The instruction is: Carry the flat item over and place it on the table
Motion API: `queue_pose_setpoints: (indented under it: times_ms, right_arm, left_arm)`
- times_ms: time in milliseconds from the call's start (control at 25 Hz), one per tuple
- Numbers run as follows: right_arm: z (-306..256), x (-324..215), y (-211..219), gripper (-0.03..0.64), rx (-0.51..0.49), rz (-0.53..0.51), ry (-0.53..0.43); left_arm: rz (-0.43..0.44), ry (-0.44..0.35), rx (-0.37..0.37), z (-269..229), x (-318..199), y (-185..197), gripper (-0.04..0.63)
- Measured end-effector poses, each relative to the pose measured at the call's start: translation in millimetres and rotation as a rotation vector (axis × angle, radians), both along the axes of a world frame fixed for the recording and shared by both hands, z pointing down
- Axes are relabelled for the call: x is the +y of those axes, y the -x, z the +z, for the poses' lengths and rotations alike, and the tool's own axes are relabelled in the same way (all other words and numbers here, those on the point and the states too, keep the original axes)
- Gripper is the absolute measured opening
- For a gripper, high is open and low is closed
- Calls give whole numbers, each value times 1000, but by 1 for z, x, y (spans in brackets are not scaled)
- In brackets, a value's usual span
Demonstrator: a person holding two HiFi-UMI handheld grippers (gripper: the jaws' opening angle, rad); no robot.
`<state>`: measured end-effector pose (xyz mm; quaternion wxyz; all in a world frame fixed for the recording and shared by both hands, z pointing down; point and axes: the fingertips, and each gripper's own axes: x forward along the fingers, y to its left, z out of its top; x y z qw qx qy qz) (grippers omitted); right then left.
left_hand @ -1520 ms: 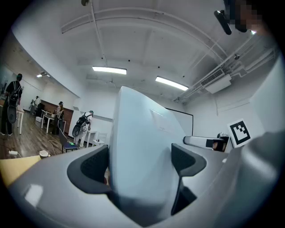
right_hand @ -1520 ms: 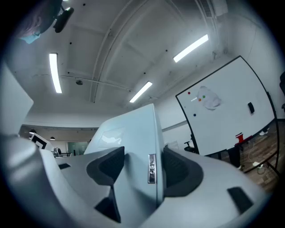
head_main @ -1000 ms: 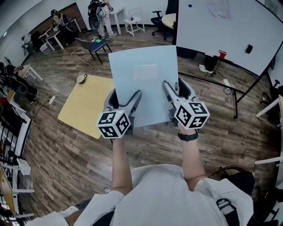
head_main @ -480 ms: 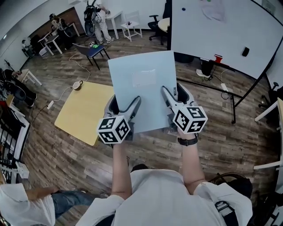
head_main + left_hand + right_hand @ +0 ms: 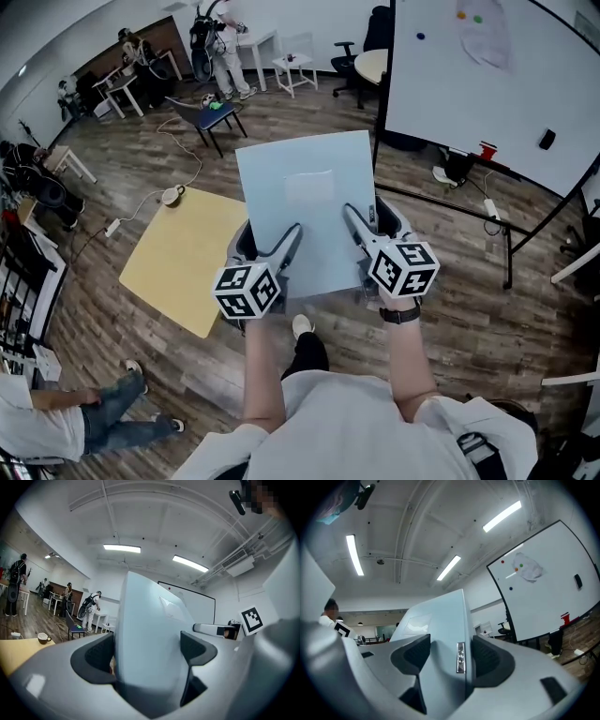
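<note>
- The pale blue flat item (image 5: 305, 211) is held in the air over the wood floor (image 5: 450, 309), tipped away from the person. Its near edge is clenched by both grippers.
- The left gripper (image 5: 267, 236) grasps the near left part, one jaw on each face of the sheet. The right gripper (image 5: 370, 221) grasps the near right part in the same way.
- One yellow table (image 5: 178, 258) stands to the left. In the head view the flat item's left edge overlaps the table's right corner.
- Around it: one whiteboard (image 5: 487, 75) on a dark stand to the right, a blue chair (image 5: 211, 111) beyond the table, and a cable with a small round object (image 5: 172, 195) on the floor by the table's far corner.
- A person in jeans (image 5: 112, 417) is on the floor at lower left, well apart from the table. Other people (image 5: 223, 37) stand at the far desks.
- The left gripper view shows the flat item (image 5: 150, 634) filling the gap between its jaws, the table (image 5: 14, 653) low at left, and two ceiling lights (image 5: 122, 548).
- The right gripper view alone shows a small metal clip (image 5: 461, 658) on the sheet's edge (image 5: 436, 634), plus three ceiling lights (image 5: 355, 554) and the whiteboard (image 5: 543, 588).
- Counted: two grippers, one flat item, one table, one whiteboard.
</note>
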<state>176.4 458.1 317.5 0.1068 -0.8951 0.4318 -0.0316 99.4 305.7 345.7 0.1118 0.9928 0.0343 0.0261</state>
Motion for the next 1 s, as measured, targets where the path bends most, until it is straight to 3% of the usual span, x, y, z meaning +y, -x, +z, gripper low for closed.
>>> queue_pose_setpoints:
  times_ms: [240, 480, 720, 1000]
  right_arm:
    - [-25, -84, -83, 272, 25, -19, -1]
    - [-41, -203, -144, 272, 80, -82, -16]
    - [-29, -334, -162, 272, 51, -237, -27]
    - [-19, -440, -139, 272, 26, -437, -3]
  left_arm:
    - [-10, 0, 27, -24, -83, -82, 451]
    - [-108, 10, 52, -36, -195, -130, 451]
    - [-250, 7, 34, -27, -312, -129, 451]
    - [-452, 40, 13, -15, -391, -81, 451]
